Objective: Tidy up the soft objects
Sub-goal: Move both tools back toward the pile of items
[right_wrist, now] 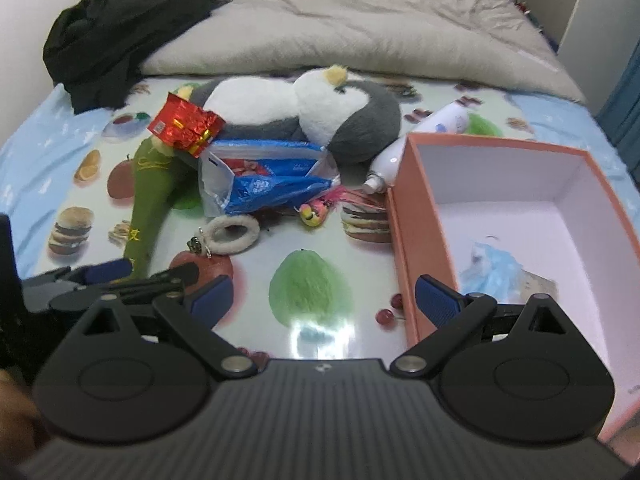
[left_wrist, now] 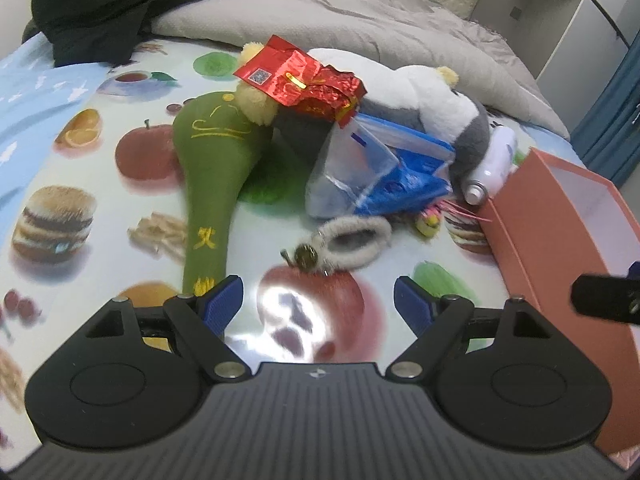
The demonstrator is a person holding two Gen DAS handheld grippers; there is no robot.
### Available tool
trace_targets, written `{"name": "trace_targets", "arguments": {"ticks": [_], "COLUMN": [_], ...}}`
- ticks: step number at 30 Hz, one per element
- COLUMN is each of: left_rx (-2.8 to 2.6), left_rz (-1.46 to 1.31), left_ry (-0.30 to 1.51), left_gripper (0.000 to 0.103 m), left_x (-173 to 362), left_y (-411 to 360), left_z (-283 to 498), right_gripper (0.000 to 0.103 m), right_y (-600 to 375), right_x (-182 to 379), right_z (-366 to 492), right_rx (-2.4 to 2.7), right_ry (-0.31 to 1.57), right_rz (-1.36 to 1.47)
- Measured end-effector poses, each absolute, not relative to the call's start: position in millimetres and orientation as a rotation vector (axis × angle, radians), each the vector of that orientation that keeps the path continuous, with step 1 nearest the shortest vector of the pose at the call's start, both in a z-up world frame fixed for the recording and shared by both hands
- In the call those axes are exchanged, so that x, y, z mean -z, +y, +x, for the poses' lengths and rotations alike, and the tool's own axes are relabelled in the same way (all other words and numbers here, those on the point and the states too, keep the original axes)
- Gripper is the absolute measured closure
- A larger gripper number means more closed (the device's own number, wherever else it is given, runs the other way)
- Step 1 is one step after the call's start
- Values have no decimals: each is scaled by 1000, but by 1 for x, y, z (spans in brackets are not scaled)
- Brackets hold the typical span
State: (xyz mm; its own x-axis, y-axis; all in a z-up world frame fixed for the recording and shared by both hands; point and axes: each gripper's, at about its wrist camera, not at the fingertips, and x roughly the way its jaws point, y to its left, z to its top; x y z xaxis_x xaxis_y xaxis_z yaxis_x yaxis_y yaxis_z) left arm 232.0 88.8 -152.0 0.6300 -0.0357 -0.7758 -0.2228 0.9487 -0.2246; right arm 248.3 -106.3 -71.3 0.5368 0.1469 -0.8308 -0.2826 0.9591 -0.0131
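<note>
**Left hand-held gripper** (left_wrist: 318,300): released, jaws wide, nothing between the blue pads. You hold it tilted down over the glossy fruit-print sheet (left_wrist: 80,168) of the bed.

**Right hand-held gripper** (right_wrist: 324,300): released as well, jaws wide and empty; its right pad hangs over the near wall of the orange box (right_wrist: 424,240).

**Step in hand (judged):** approach to a first soft item. Pick one piece only, lower squarely with a pad on either side, and close on the plush, not on the metal charm or the slippery sheet. Leave crinkly bags and the bottle alone; they look like non-soft clutter.

**Items, near to far:**
- Fluffy ring (left_wrist: 354,242), with a small metal charm attached: just ahead of the left jaws, slightly right of centre, lying flat.
- Green plush mallet (left_wrist: 216,168): handle end reaches the left pad; head points away.
- Small yellow-pink toy (left_wrist: 429,222): beside the ring, toward the box.
- Blue plastic bag (left_wrist: 384,172) and red foil packet (left_wrist: 300,78): piled mid-bed.
- White spray bottle (left_wrist: 494,164): lying against the box's far corner.
- Penguin plush (right_wrist: 320,120): farthest of the pile, behind the bag.
- Grey duvet (left_wrist: 340,12) and black garment (left_wrist: 112,4): at the head of the bed.
</note>
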Motion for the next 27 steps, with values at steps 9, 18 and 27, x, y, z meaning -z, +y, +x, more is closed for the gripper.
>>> {"name": "trace_targets", "arguments": {"ticks": [9,18,27], "left_rx": [-86,-63,-51], "left_rz": [-304,-305,-320], "left_ry": [880,924,891], "left_gripper": [29,55,79], "left_x": [176,204,209], "left_y": [106,107,105], "left_z": [277,300,298], "right_gripper": [4,30,43], "right_y": [-91,-76,-66], "right_x": [117,162,188], "right_z": [305,343,359], "right_rx": [-323,-310,-300], "right_ry": [994,994,962], "right_rz": [-144,-174,-189]}}
